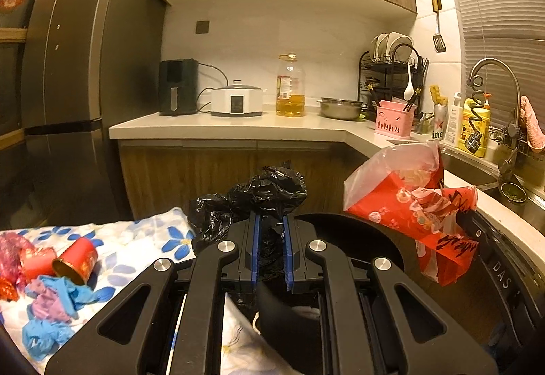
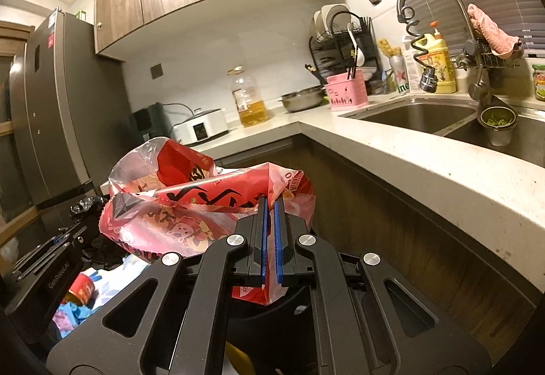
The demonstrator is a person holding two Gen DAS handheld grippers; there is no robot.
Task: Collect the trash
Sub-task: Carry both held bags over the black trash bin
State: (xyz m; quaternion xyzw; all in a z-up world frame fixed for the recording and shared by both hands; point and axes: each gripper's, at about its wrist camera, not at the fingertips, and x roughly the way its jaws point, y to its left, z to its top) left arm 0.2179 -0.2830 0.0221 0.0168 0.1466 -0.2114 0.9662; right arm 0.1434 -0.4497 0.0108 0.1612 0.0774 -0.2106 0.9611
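1. Jaws of the left gripper (image 1: pixel 270 221) are pinched on a bunch of black bag (image 1: pixel 269 194) plastic; jaws of the right gripper (image 2: pixel 269 204) are pressed almost together on the edge of a red printed wrapper (image 2: pixel 190 204).
2. The black bag is judged to be the rubbish bag, held up by its rim so that its mouth is kept open — the dark round opening (image 1: pixel 357 238) beneath is read as that mouth or a bin, though which cannot be settled.
3. The red wrapper is held in the air just beside and above this opening, near the counter (image 2: pixel 425 170), a placement consistent with dropping it in.
4. Further litter is left on the flowered cloth (image 1: pixel 136 238) at the left: a red can (image 1: pixel 76 260) lying on its side, a second red piece (image 1: pixel 35 260) beside it, and crumpled blue and purple gloves (image 1: pixel 54 303).
5. Hidden or unclear:
   - the inside of the black bag is blocked by both gripper bodies;
   - the lower part of the red wrapper is cut off behind the right gripper's fingers;
   - the pink-red scraps at the far left edge cannot be identified;
   - no hand or sleeve is shown in either view.
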